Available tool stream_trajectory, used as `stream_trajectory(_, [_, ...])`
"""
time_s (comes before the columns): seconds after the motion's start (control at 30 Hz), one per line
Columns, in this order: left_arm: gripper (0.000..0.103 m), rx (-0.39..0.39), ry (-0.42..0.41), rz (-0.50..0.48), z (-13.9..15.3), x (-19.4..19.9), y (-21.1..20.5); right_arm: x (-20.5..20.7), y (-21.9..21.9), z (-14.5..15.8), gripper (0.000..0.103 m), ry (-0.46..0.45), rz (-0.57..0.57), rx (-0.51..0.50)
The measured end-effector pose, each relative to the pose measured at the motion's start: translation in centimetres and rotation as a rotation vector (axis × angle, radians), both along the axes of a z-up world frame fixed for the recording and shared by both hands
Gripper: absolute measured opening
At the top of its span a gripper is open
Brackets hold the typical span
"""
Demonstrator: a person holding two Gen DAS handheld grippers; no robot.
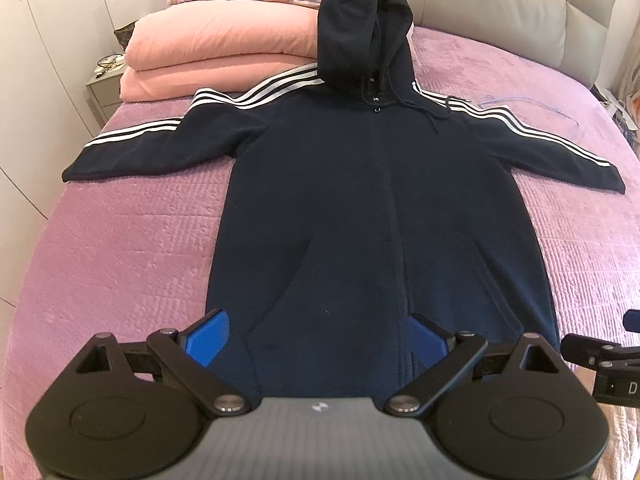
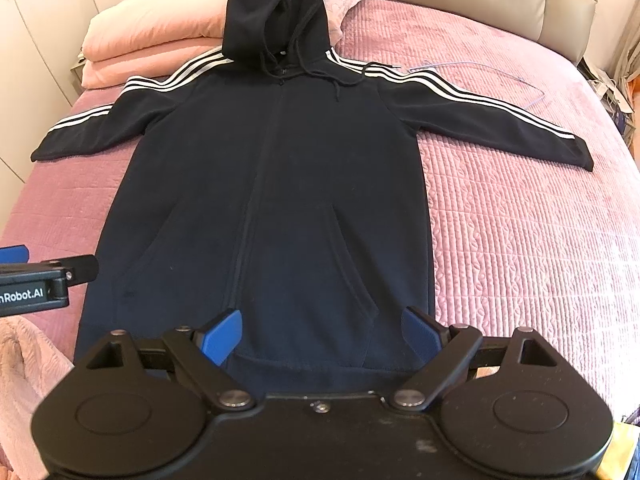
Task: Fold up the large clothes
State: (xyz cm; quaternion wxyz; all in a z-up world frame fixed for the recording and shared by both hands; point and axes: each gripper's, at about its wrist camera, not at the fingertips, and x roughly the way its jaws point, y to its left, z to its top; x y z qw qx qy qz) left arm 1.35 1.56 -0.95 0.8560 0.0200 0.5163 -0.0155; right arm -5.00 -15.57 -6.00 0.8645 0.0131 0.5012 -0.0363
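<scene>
A navy zip hoodie with white stripes along both sleeves lies flat, front up, on the purple bedspread. Its sleeves are spread out and its hood points toward the headboard. My left gripper hovers open over the hem at the hoodie's left-centre, holding nothing. Over the hem's right part my right gripper is also open and holds nothing. Each gripper's black body shows at the edge of the other's view.
Folded pink quilts and a pillow are stacked at the bed's head, left of the hood. A beige padded headboard runs behind. White wardrobe doors and a nightstand stand to the left. A thin blue cord lies beyond the right sleeve.
</scene>
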Motion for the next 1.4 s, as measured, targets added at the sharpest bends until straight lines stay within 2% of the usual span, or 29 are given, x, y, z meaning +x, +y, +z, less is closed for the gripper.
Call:
stream_trajectory(0.2, [0.095, 0.02, -0.037, 0.002, -0.1, 0.1, 0.1, 0.1, -0.1, 0.4, 0.102, -0.034, -0.011, 0.017])
stream_trajectory(0.37, [0.095, 0.104, -0.099, -0.012, -0.2, 0.5, -0.4, 0.4, 0.1, 1.1, 0.102, -0.071, -0.008, 0.016])
stream_trajectory(0.4, [0.095, 0.093, -0.098, -0.015, -0.3, 0.7, -0.3, 0.5, 0.2, 1.2, 0.102, -0.077, -0.009, 0.02])
stream_trajectory(0.5, [0.095, -0.004, -0.079, -0.02, -0.7, 1.8, 0.7, 1.2, 0.6, 1.4, 0.102, -0.093, -0.007, 0.031])
stream_trajectory(0.67, [0.095, -0.096, -0.044, 0.015, -2.0, 4.4, 3.5, 3.5, 1.9, 1.1, 0.102, -0.096, 0.013, 0.036])
stream_trajectory(0.73, [0.095, -0.17, -0.048, 0.026, -2.4, 5.7, 5.4, 5.0, 2.8, 0.7, 0.102, -0.094, 0.03, 0.038])
stream_trajectory(0.83, [0.095, -0.275, -0.021, 0.104, -3.5, 8.3, 9.2, 7.8, 4.5, -0.1, 0.102, -0.091, 0.064, 0.051])
stream_trajectory(1.03, [0.095, -0.263, -0.019, 0.239, -5.9, 15.3, 17.5, 14.3, 8.6, -2.3, 0.102, -0.131, 0.129, 0.091])
stream_trajectory(1.1, [0.093, -0.287, -0.013, 0.28, -7.0, 17.6, 20.8, 16.1, 10.0, -3.7, 0.102, -0.144, 0.149, 0.106])
stream_trajectory(1.2, [0.084, -0.327, 0.019, 0.362, -9.4, 21.5, 26.3, 18.2, 12.0, -6.6, 0.102, -0.17, 0.179, 0.131])
stream_trajectory(1.3, [0.083, -0.312, 0.022, 0.439, -11.9, 24.9, 31.0, 20.5, 13.7, -10.0, 0.102, -0.153, 0.21, 0.119])
stream_trajectory(1.4, [0.083, -0.367, -0.003, 0.511, -14.4, 27.2, 35.5, 22.5, 15.1, -12.6, 0.102, -0.139, 0.237, 0.071])
